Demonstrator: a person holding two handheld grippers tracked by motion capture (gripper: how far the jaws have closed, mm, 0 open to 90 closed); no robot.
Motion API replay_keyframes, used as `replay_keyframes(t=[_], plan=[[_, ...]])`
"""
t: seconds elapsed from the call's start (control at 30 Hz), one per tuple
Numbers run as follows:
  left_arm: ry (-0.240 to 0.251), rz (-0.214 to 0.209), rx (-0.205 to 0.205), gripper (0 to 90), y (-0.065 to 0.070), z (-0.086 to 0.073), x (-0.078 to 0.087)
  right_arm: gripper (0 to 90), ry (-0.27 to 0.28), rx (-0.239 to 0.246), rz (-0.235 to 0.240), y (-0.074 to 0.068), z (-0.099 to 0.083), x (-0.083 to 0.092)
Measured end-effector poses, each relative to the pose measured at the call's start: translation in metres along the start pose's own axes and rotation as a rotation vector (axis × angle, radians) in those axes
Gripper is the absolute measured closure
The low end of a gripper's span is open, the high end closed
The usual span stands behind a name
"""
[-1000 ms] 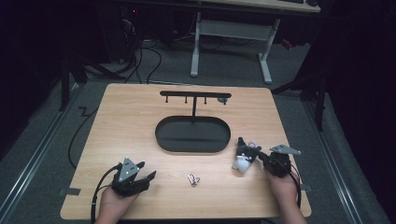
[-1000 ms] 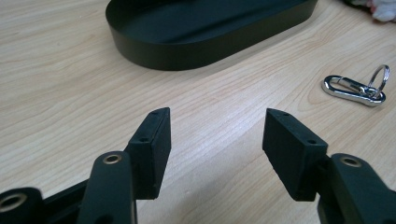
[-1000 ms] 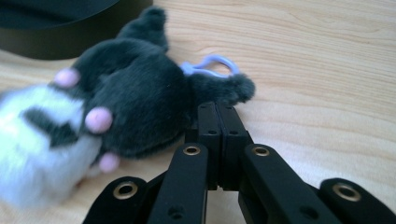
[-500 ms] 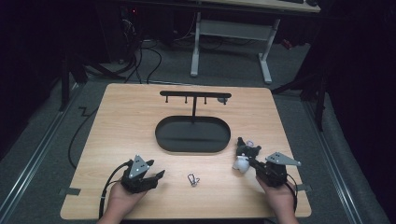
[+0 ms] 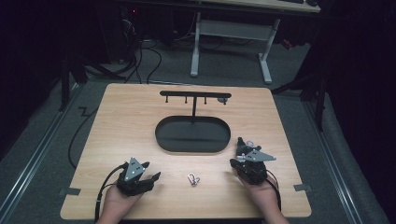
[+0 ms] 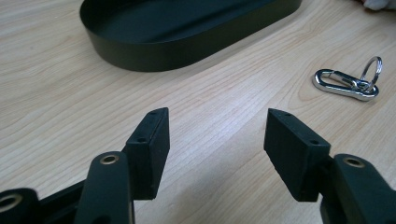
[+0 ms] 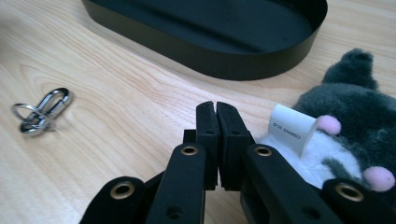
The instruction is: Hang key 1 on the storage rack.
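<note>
Since a second ago, the right gripper (image 5: 243, 156) has slid left beside the plush toy (image 7: 355, 126), jaws pressed together on nothing. Nearest, the left gripper (image 6: 215, 135) rests wide apart, the key clip (image 6: 348, 84) beyond, then the black tray (image 5: 161, 135).

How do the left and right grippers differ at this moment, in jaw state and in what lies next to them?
The left gripper has its jaws wide apart over bare wood; the right gripper has its jaws pressed together with nothing between them. The left gripper has only table near its tips, while the right gripper lies beside a grey plush toy. Both point toward the black oval tray, with the keyring clip between them.
</note>
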State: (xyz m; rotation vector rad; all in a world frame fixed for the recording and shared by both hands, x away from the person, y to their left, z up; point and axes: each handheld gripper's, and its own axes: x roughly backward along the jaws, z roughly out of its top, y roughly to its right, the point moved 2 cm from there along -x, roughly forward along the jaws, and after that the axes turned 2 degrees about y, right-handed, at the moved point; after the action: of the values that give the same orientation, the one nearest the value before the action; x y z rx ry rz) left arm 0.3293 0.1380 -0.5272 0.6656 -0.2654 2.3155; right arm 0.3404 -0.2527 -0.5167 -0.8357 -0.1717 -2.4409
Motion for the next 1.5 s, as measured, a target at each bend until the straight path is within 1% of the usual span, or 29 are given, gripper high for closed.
replay_keyframes(t=[0.1,0.2,0.33,0.43,0.57,0.6,0.63,0.73,0.77,0.8,0.83,0.87,0.9,0.93,0.97,1.03,1.17,1.23,1.33,1.4,1.43,1.5], plan=[[0.003,0.004,0.006,41.4,-0.001,-0.001,0.002,89.0,-0.011,-0.002,-0.007,0.004,-0.001,-0.003],[0.004,0.003,0.004,41.5,0.0,0.0,0.001,89.0,-0.011,-0.007,-0.012,0.006,-0.001,-0.003],[0.004,-0.011,-0.01,41.5,0.003,0.003,-0.004,88.8,-0.009,-0.016,-0.021,0.008,-0.004,0.001],[0.005,-0.025,-0.019,41.5,0.005,0.006,-0.008,88.4,-0.007,-0.021,-0.032,0.01,-0.007,0.006],[0.009,-0.047,-0.029,41.5,0.008,0.011,-0.015,87.9,-0.004,-0.047,-0.052,0.014,-0.014,0.015],[0.009,-0.047,-0.029,41.5,0.008,0.011,-0.015,87.9,-0.004,-0.047,-0.052,0.014,-0.014,0.015],[0.012,-0.058,-0.037,41.5,0.01,0.014,-0.018,87.7,-0.001,-0.059,-0.066,0.018,-0.018,0.02],[0.012,-0.069,-0.054,41.5,0.014,0.018,-0.023,87.4,0.001,-0.079,-0.085,0.022,-0.023,0.027],[0.012,-0.069,-0.054,41.4,0.014,0.018,-0.023,87.3,0.002,-0.085,-0.094,0.024,-0.024,0.029],[0.014,-0.074,-0.058,41.4,0.015,0.019,-0.025,87.3,0.002,-0.085,-0.094,0.024,-0.024,0.029],[0.011,-0.08,-0.066,41.5,0.016,0.02,-0.027,87.0,0.004,-0.095,-0.107,0.028,-0.028,0.033],[0.011,-0.08,-0.066,41.6,0.016,0.02,-0.027,87.0,0.004,-0.095,-0.107,0.028,-0.028,0.033],[0.018,-0.083,-0.07,41.6,0.018,0.021,-0.029,86.7,0.004,-0.111,-0.117,0.031,-0.031,0.036],[0.018,-0.083,-0.07,41.6,0.018,0.021,-0.029,86.7,0.004,-0.111,-0.117,0.031,-0.031,0.036],[0.018,-0.086,-0.076,41.6,0.019,0.023,-0.029,86.1,0.005,-0.121,-0.121,0.032,-0.032,0.039],[0.022,-0.087,-0.076,41.8,0.02,0.023,-0.03,85.2,0.009,-0.118,-0.118,0.032,-0.032,0.04],[0.015,-0.092,-0.07,41.8,0.019,0.023,-0.029,82.3,0.009,-0.111,-0.096,0.029,-0.032,0.039],[0.01,-0.081,-0.076,42.9,0.018,0.023,-0.027,80.1,0.0,-0.096,-0.079,0.027,-0.031,0.036],[0.002,-0.069,-0.08,42.9,0.016,0.023,-0.025,78.7,-0.002,-0.09,-0.074,0.024,-0.03,0.035],[-0.009,-0.052,-0.066,42.6,0.01,0.024,-0.02,76.0,0.0,-0.082,-0.061,0.024,-0.029,0.034],[-0.009,-0.052,-0.066,42.5,0.01,0.024,-0.02,76.0,0.0,-0.082,-0.061,0.024,-0.029,0.034],[-0.013,-0.042,-0.065,42.5,0.006,0.021,-0.015,72.8,-0.004,-0.086,-0.053,0.023,-0.029,0.031]])
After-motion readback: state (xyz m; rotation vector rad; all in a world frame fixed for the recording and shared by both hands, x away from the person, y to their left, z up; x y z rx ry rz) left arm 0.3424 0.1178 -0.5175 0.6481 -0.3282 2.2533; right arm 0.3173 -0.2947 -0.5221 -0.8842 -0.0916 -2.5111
